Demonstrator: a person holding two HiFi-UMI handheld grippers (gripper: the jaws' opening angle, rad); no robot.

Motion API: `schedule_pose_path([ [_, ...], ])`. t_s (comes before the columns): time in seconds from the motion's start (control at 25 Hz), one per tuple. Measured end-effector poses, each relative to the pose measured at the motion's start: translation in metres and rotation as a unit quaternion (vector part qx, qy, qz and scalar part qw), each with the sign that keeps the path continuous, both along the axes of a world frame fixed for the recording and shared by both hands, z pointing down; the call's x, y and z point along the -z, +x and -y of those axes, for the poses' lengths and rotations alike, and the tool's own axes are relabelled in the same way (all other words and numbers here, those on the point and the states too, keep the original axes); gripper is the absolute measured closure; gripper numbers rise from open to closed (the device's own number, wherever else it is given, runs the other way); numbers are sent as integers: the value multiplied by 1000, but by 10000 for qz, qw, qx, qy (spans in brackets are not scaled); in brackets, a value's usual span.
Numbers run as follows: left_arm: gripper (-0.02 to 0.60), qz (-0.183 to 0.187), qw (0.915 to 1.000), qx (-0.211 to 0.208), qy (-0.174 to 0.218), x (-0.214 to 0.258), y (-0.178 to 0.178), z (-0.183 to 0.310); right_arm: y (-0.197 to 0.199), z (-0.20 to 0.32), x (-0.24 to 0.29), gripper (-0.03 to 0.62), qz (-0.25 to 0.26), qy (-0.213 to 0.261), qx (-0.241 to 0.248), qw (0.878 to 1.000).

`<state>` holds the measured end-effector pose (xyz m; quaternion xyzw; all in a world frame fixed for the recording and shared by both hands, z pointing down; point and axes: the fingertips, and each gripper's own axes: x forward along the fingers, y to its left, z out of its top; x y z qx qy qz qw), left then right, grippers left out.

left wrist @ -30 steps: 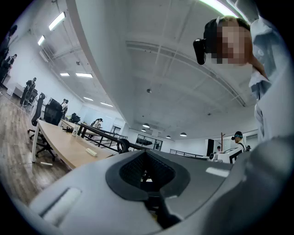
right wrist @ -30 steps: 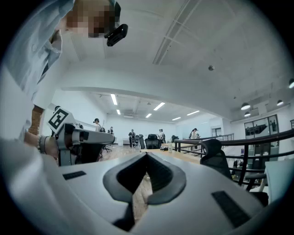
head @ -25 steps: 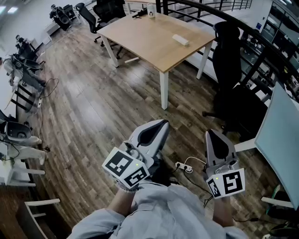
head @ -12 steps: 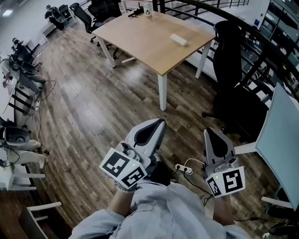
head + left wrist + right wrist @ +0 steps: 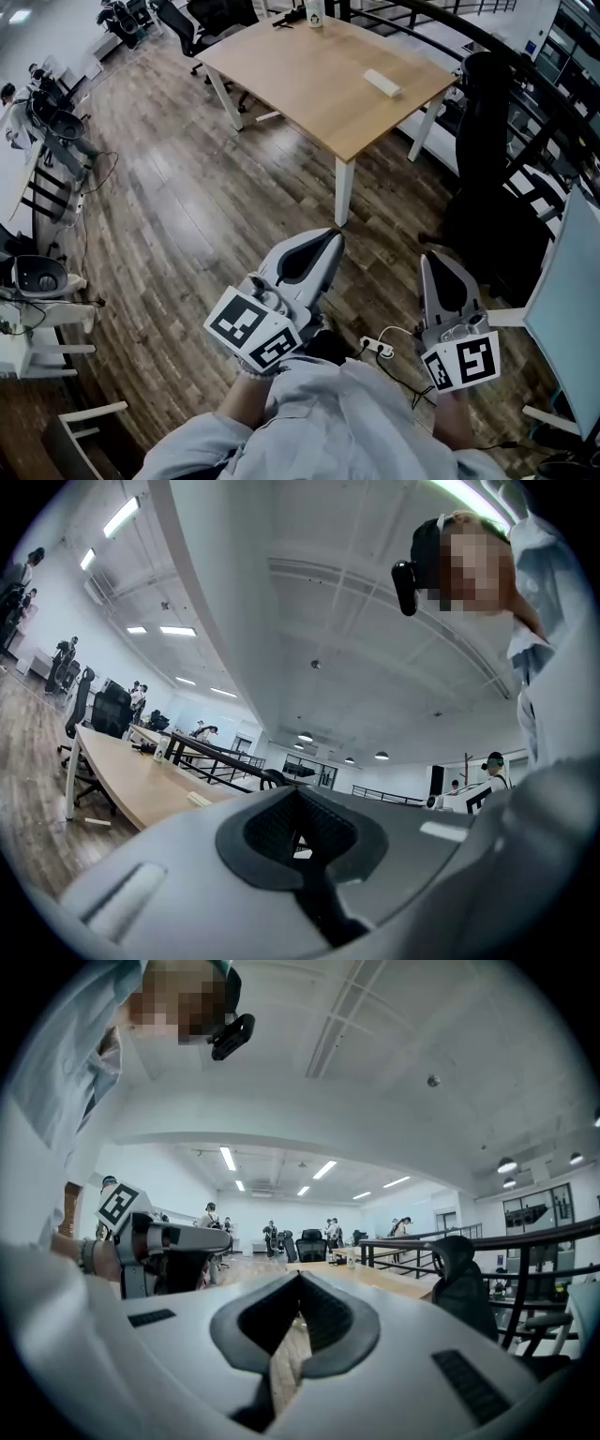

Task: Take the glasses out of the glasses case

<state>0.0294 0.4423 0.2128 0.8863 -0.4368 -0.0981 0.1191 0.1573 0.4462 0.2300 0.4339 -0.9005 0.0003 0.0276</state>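
Head view: the pale wooden worktop (image 5: 309,84) on white legs sits nearer and lower in frame than a second ago, so the person's walking up to it. The small cream oblong glasses case (image 5: 382,82) lies near the worktop's right edge, too small to tell if it's open, and well apart from both tools. Both the left hand-held gripper (image 5: 328,236) and right hand-held gripper (image 5: 429,259) are closed with nothing between the jaws, held level out front. I'd say the task hasn't started yet, this is just the approach.
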Motion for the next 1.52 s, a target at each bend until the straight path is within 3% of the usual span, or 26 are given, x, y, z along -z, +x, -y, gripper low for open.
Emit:
schedule_pose_path([
  [0.88, 577, -247, 9994, 254, -8, -11, -96, 75, -107, 86, -4, 594, -221, 112, 363, 9990],
  [1.52, 578, -227, 9988, 428, -19, -10, -111, 66, -98, 86, -6, 594, -286, 81, 231, 9993],
])
